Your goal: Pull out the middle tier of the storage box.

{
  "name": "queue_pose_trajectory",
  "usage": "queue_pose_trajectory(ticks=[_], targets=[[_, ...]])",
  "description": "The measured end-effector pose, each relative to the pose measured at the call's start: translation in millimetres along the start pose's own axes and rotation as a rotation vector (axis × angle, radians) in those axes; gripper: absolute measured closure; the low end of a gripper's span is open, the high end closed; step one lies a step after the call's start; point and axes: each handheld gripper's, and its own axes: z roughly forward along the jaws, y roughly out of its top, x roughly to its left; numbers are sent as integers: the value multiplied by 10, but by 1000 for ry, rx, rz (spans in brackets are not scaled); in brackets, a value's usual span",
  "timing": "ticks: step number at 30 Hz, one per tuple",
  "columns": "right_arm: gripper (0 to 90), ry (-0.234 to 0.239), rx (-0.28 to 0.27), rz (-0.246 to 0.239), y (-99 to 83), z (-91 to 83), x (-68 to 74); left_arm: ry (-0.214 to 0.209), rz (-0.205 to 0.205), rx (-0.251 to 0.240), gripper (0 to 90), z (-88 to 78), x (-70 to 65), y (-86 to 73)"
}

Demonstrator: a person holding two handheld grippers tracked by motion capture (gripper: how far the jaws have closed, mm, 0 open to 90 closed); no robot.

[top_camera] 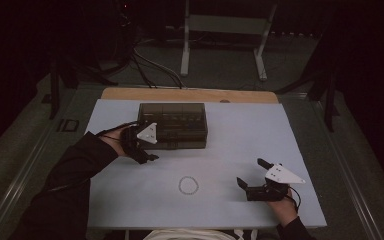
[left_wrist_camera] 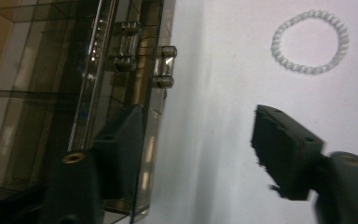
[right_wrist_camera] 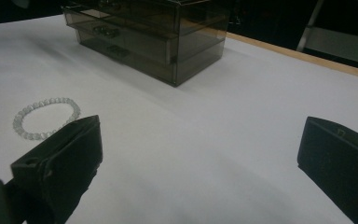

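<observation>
Organizer: smoked clear drawer box (top_camera: 172,125) at the far-left part of the desk (top_camera: 240,140), front face with small clear handles (left_wrist_camera: 164,67) toward the person; drawers look closed.
Left gripper: left gripper (top_camera: 147,156) at the box's front-left corner. In the left gripper view one jaw lies against or just in front of the box's front wall; I cannot tell which. The other jaw stands apart over bare desk.
Left jaws: partly apart, gripping nothing; no handle lies between them.
Bracelet: white bead bracelet (top_camera: 188,185) lying flat near the middle front of the desk, well apart from the box, untouched.
Right gripper: right gripper (top_camera: 252,181) resting low at the front right, pointing toward the bracelet.
Right jaws: wide apart, holding nothing; bracelet just beyond one jaw tip (right_wrist_camera: 81,128).
Step (judged): left side lining up on a drawer handle.
Risk 1: jaws sit off to the side of the handles; closing here would pinch the box wall or nothing at all.
Risk 2: handles are small and slick; a shallow bite could slip off on the pull.
Risk 3: box appears light and unbraced; a pull could drag the whole box rather than the drawer.
</observation>
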Motion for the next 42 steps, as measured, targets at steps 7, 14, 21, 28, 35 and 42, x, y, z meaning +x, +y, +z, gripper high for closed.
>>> queue_pose_trajectory(ticks=[7, 14, 21, 28, 35, 42], targets=[[0, 0, 0, 2, 0, -3, -1, 22, 24, 58, 530, 70, 86, -4], [0, 2, -1, 5, -1, -4, -5, 34, 87, 101, 649, 153, 127, 30], [0, 2, -2, 5, 0, -6, -6, 26, 125, 183, 728, 256, 178, 61], [0, 2, -2, 6, -1, -7, -7, 46, 120, 229, 760, 340, 212, 73], [0, 2, -2, 7, -2, -7, -9, 24, 117, 246, 808, 388, 252, 89], [0, 3, -2, 7, -2, -7, -9, -8, 102, 262, 845, 428, 281, 104]])
